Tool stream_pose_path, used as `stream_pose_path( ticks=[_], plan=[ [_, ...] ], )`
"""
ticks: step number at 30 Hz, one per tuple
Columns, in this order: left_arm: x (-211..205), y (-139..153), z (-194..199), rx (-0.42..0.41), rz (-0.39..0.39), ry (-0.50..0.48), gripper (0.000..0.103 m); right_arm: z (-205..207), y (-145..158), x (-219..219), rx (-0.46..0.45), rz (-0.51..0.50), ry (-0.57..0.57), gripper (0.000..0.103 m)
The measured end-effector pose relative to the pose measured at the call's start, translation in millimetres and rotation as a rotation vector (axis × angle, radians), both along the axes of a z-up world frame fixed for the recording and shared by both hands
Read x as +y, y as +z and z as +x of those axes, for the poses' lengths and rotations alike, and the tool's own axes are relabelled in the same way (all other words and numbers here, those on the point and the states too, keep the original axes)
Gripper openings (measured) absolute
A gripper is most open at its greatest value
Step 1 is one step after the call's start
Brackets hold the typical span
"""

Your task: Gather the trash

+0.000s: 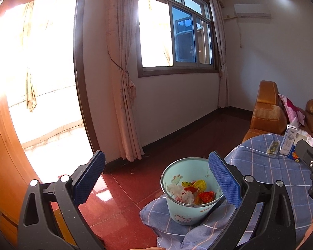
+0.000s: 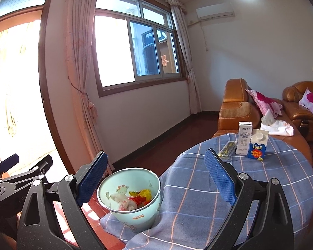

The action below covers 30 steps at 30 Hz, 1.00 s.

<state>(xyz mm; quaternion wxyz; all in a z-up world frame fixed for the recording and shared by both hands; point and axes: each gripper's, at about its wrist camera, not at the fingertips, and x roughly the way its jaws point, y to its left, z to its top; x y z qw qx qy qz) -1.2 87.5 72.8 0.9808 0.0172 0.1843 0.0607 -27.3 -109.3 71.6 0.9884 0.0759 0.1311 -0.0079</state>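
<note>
Left gripper [image 1: 156,179] and right gripper [image 2: 156,177]: both spread wide, grasping nothing. Between their pads, the pale blue bucket [image 2: 131,214] sits on the checked cloth [image 2: 250,187], holding wrappers [image 2: 138,196]. Farther back, two cartons [image 2: 257,145] stand side by side.

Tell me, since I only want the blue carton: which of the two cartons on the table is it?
The shorter blue carton with the round white cap, right of the taller white carton, both standing on the checked cloth.

Blown-out daylight through doorway [image 1: 41,73] and window [image 1: 156,31], floor glare, fisheye-bent edges
</note>
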Motion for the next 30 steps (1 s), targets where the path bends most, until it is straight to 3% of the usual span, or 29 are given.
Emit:
stream_pose_path(
  ticks=[14, 26, 30],
  plan=[
    [-0.4, 4.0, -4.7, -0.010, -0.004, 0.007, 0.097, -4.0, -1.0, -1.3, 0.001, 0.009, -0.004, 0.092],
    [2.4, 3.1, -1.5, 0.003, 0.014, 0.075, 0.097, -7.0, -2.0, -1.5, 0.003, 0.007, -0.018, 0.092],
    [5.1, 0.9, 0.3, 0.019, -0.023, 0.042, 0.097, -7.5, -4.0, -1.9, 0.007, 0.005, -0.024, 0.092]
  ],
)
